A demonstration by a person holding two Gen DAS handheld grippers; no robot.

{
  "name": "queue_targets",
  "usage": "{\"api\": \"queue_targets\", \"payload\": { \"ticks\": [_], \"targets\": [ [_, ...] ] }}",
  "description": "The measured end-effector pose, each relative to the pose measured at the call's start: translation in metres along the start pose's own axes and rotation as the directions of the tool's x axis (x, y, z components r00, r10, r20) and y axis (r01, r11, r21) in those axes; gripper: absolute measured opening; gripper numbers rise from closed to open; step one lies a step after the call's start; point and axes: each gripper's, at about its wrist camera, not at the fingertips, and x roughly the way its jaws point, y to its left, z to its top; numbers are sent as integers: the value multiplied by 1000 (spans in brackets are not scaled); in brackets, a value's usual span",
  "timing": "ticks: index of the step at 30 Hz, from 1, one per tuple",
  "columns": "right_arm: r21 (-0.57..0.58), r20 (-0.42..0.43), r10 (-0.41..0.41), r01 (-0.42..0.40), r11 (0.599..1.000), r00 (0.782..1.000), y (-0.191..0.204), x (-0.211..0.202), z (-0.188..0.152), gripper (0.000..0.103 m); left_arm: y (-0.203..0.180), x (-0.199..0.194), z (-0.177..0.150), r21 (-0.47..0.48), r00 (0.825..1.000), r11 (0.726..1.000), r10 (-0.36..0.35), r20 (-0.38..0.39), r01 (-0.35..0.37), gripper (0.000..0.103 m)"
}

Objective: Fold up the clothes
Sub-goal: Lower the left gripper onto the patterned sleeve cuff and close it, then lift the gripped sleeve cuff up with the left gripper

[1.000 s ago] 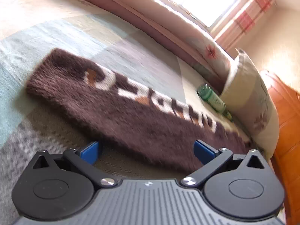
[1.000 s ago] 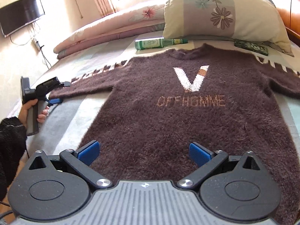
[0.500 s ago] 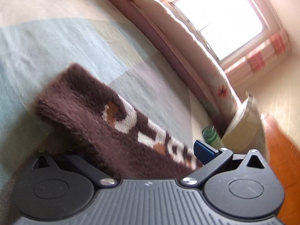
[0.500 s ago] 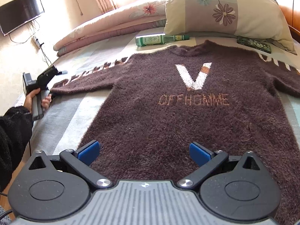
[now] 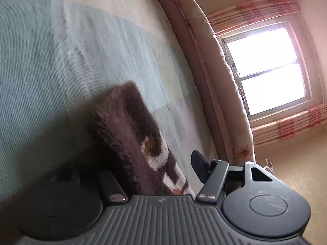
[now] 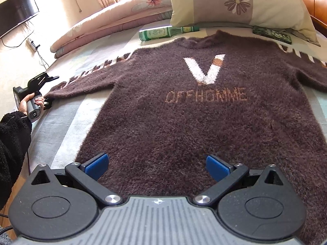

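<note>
A fuzzy brown sweater [image 6: 204, 122] with a white V and orange lettering lies flat, front up, on the bed. Its left sleeve [image 6: 85, 83] stretches out to the side. In the left wrist view the cuff end of that sleeve [image 5: 126, 126] lies between the fingers of my left gripper [image 5: 151, 167], whose jaws are closing. The right finger [image 5: 199, 168] stands apart from the wool; the left finger is hidden under it. A person's hand [image 6: 30, 100] holds that left gripper [image 6: 51, 91] rolled on its side. My right gripper [image 6: 157, 163] hovers open over the sweater's hem.
A green bottle [image 6: 161, 33] and a dark flat case [image 6: 271, 34] lie by the flowered pillow [image 6: 235, 2] beyond the collar. A rolled quilt [image 6: 114, 24] runs along the far side of the bed. A window [image 5: 265, 69] and a wall TV [image 6: 16, 10] are behind.
The left gripper has rolled onto its side and slid in over the sleeve end, so the cuff now lies between its narrowing jaws. The right gripper has stayed put.
</note>
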Motion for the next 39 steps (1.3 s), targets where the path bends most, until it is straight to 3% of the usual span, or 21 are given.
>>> {"api": "queue_targets", "payload": {
  "ticks": [2,4,6,7,18,25,35,39],
  "targets": [
    [11,0,-5,5,1000,1000,-3,0,0,103,2,2,1,-7,1000,1000,-4,-13,4,61],
    [23,-8,-8,8,1000,1000,-5,1,0,103,9,6,5,-44,1000,999,15,0,-15,45],
    [23,-14,-6,6,1000,1000,-5,1,-1,103,21,9,10,-112,999,993,44,24,-41,16],
    [19,-15,-3,3,1000,1000,-4,1,-1,103,22,10,10,-119,998,992,49,31,-45,11],
    [7,-12,-18,18,1000,1000,-6,-6,-2,103,5,22,4,-99,990,987,134,46,-129,10],
    [1,6,-4,4,1000,1000,-7,-14,2,103,-37,23,5,63,974,973,221,44,-223,6],
    [1,33,27,-27,1000,999,-11,-23,5,103,-105,15,11,187,984,966,171,43,-176,6],
    [-1,54,40,-40,999,998,-11,-31,6,103,-126,2,-4,241,989,959,145,29,-148,6]
  ]
}}
